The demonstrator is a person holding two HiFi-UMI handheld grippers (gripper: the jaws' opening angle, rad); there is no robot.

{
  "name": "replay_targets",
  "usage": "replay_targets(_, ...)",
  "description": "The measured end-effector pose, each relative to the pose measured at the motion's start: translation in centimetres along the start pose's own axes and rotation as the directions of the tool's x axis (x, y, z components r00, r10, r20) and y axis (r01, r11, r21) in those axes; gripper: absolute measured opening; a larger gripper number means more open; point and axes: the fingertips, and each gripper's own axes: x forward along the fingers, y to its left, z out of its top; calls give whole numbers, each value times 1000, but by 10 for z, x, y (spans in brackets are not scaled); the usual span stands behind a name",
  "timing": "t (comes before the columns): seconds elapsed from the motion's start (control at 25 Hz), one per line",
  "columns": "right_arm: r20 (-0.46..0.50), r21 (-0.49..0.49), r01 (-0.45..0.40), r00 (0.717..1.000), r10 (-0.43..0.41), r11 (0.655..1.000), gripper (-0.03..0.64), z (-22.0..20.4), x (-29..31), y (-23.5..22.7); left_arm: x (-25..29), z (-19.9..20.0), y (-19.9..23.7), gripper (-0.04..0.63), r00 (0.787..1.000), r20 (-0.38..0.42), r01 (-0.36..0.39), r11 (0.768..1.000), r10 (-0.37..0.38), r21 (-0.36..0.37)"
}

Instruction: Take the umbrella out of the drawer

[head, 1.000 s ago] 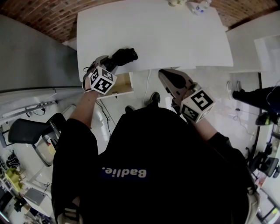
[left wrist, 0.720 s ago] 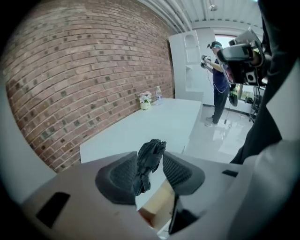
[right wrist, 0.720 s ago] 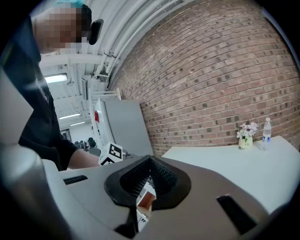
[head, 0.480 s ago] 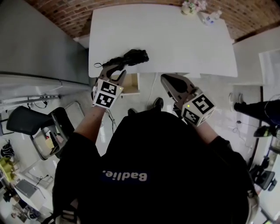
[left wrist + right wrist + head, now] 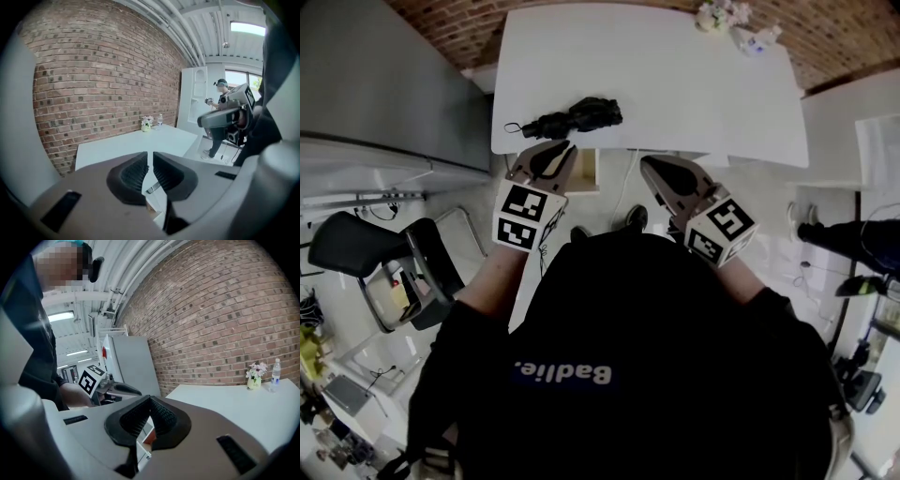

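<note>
Umbrella [image 5: 572,115]: lying folded on the white table [image 5: 675,75], just beyond the left gripper's [image 5: 551,150] tips; a second ago it was sitting between those jaws at the table edge.
Left gripper: jaws closing to a narrow slit, nothing between them; now hanging short of the table edge.
Drawer [image 5: 587,171]: standing open, just right of the left gripper.
Right gripper [image 5: 652,167]: jaws pressed together, empty, hovering alongside as before.

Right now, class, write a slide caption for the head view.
Folded black umbrella lies on the white table, near the open drawer.
</note>
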Motion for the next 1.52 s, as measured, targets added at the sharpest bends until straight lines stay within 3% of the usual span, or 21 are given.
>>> replay_targets(0.48, 13, -27, -16, 1000, 16, 1000, 26, -1, -2, 4, -14, 30, -39, 3, 993, 100, 63, 997, -58, -47)
replay_targets(0.88, -5, -33, -32, 999, 31, 999, 26, -5, -6, 10, -17, 36, -55, 2, 989, 117, 98, 995, -95, -21)
replay_targets(1.08, 59, -48, -42, 997, 45, 998, 26, 0, -7, 10, -20, 34, -56, 2, 988, 121, 96, 995, -92, -28)
replay_targets(1.28, 0, -27, -22, 1000, 22, 999, 26, -8, -12, 12, -21, 34, -57, 2, 988, 126, 99, 995, -95, -26)
replay_targets(1.52, 14, -25, -17, 1000, 17, 1000, 26, -7, -15, 14, -23, 33, -64, 2, 985, 129, 114, 993, -111, -17)
